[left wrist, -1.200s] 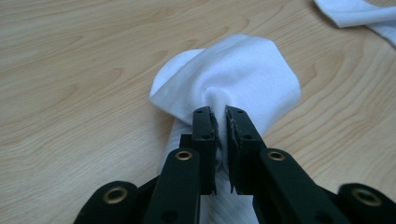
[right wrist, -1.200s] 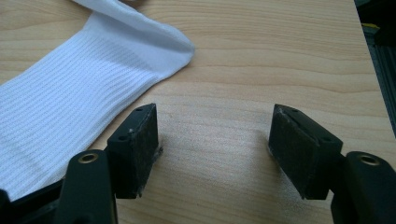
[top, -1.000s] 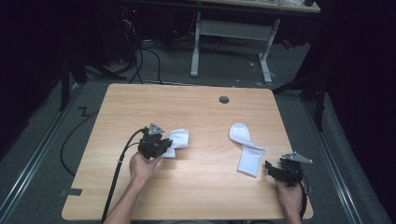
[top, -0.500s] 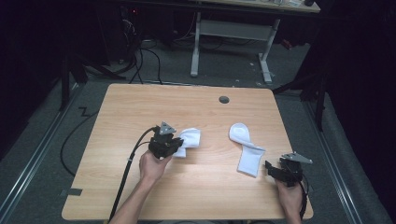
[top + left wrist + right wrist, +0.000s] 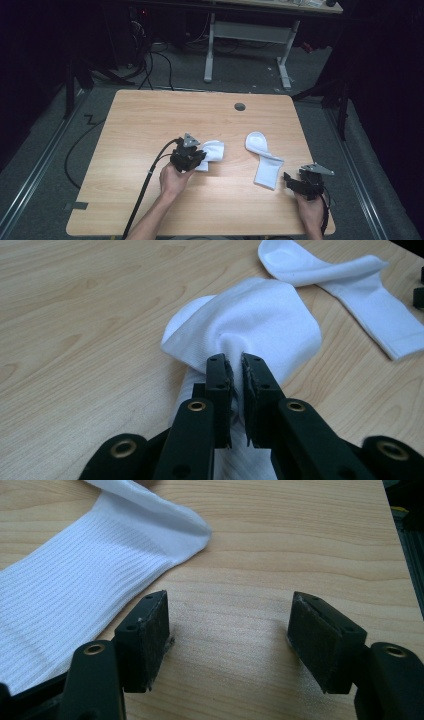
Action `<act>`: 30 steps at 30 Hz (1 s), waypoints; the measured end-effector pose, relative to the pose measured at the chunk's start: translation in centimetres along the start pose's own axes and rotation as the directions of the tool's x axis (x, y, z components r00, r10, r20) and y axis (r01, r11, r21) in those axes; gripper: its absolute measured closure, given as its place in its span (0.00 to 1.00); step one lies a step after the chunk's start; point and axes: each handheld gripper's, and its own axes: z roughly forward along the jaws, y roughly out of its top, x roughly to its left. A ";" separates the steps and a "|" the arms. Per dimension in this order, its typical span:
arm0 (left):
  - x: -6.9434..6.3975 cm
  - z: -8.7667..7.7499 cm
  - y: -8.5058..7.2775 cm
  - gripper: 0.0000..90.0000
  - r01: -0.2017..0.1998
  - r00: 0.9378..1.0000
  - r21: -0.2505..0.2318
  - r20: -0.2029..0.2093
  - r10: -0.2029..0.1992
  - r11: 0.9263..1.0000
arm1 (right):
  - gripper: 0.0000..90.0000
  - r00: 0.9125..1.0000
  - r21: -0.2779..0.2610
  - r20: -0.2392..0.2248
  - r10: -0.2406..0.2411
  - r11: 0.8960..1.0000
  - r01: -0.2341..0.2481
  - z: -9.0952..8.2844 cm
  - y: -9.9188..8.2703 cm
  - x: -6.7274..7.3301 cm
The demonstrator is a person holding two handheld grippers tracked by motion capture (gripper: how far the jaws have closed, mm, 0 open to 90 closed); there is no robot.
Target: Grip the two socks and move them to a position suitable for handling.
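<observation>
At the near edge of the table [image 5: 120, 210], two forearms are seen entering from below, each hand wrapped around a gripper. The left gripper [image 5: 237, 372] is held low and roughly level over the middle of the board, its jaws nearly together and clamped on a pinch of a bunched white sock [image 5: 250, 320]; the fabric is drawn up into a fold between the pads, while the remainder is draped on the wood beneath, though how much is lifted cannot quite be judged. The right gripper [image 5: 230, 635] is set close to the near right corner, with its jaws held wide apart and nothing between them but bare wood. Just beside its left jaw, the ribbed cuff of a second sock [image 5: 75, 585] is laid flat. That sock is stretched out toward the far side, apart from the clamped one, with a strip of bare wood between them. Open board is left on all sides. Farther off, a round cable hole [image 5: 240, 106] is set near the far edge
</observation>
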 end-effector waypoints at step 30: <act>0.0 3.3 -2.4 0.89 0.059 0.998 0.091 -0.028 -0.057 0.994 | 0.51 1.000 -0.013 0.006 -0.001 1.000 0.001 0.0 0.0 -0.1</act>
